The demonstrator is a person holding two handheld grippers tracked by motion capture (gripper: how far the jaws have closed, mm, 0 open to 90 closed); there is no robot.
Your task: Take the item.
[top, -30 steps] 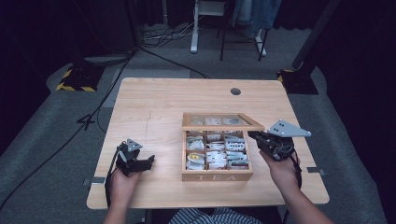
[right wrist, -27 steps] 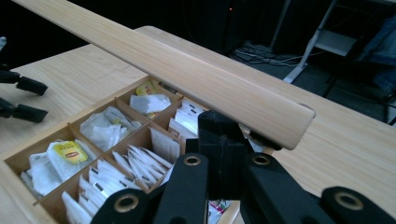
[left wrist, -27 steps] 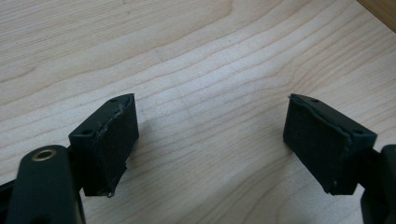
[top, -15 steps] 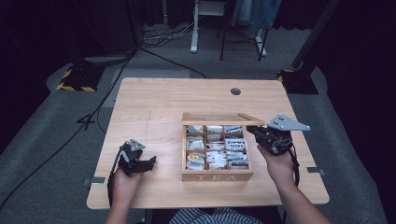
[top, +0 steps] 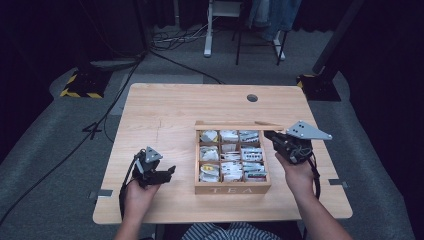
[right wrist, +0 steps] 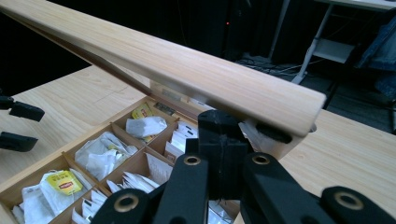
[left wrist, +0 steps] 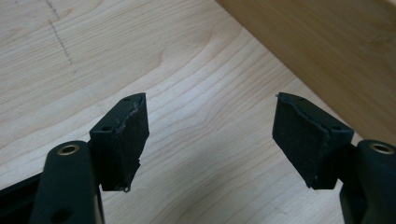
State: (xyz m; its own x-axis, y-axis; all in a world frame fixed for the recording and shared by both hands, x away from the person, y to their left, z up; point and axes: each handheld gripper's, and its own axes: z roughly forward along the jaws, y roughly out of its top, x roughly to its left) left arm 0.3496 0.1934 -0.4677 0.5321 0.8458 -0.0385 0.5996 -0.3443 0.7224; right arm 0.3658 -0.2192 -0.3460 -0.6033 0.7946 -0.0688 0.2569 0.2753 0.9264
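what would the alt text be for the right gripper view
The right gripper, its black jaws shut, presses under the front edge of the raised light wooden lid of the compartmented wooden tea box. White and yellow tea bags fill the compartments, and the pale wooden table lies beyond.

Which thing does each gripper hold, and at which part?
The right gripper presses under the lid at its front edge; whether it clamps it is unclear. The left gripper holds nothing.
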